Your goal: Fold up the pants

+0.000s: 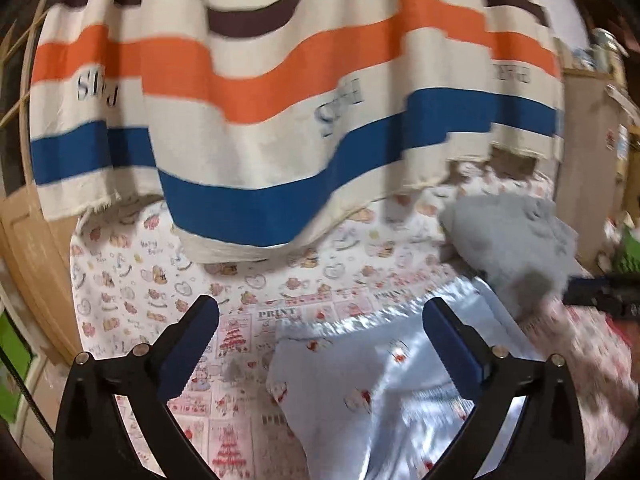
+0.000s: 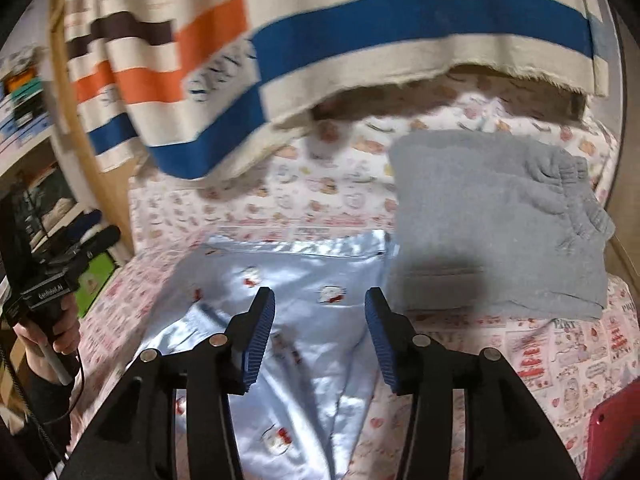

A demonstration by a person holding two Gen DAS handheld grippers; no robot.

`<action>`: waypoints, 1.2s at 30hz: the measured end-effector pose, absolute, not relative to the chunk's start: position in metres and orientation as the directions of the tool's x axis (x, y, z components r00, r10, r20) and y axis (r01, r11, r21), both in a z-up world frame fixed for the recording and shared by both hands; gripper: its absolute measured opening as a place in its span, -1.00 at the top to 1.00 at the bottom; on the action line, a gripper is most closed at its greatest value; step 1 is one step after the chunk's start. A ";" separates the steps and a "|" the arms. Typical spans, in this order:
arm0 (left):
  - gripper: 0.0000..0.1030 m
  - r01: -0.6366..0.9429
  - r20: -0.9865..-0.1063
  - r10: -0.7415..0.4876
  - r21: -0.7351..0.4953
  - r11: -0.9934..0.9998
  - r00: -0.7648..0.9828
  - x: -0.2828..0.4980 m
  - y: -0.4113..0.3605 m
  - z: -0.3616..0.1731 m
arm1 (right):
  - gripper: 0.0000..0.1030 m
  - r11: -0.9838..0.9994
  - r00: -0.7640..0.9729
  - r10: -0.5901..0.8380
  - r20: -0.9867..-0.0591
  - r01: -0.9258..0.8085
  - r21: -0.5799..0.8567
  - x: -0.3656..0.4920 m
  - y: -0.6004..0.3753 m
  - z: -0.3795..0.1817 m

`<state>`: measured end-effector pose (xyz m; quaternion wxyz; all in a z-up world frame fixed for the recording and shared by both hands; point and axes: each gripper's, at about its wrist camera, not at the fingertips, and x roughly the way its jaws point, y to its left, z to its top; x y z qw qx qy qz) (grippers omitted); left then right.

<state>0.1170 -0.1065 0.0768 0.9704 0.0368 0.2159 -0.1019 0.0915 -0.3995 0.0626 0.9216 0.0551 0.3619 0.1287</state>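
Pale-blue glossy satin pants (image 2: pixel 304 320), slippery and limp; best gripped at the waistband. Left gripper (image 1: pixel 320 344) wide open, right gripper (image 2: pixel 320 336) half open, both empty.

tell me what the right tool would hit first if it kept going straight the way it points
Most likely the light blue satin pants lying on the patterned bedsheet: the open right tool aims down at them, with nothing between. The folded grey garment sits off to its right. Depth is uncertain.
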 end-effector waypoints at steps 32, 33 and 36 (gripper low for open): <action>-0.29 0.346 -0.493 -0.271 0.066 0.936 0.827 -0.024 -0.075 0.012 | 0.04 0.868 0.699 0.412 -0.585 -0.497 0.018 -0.035 -0.362 0.032; -0.23 0.366 -0.507 -0.287 0.061 0.929 0.813 -0.030 -0.077 0.010 | 0.04 0.865 0.688 0.415 -0.595 -0.501 0.024 -0.039 -0.362 0.030; -0.02 0.391 -0.547 -0.296 0.063 0.918 0.783 -0.043 -0.082 0.007 | 0.04 0.860 0.620 0.452 -0.641 -0.494 0.129 -0.049 -0.371 0.032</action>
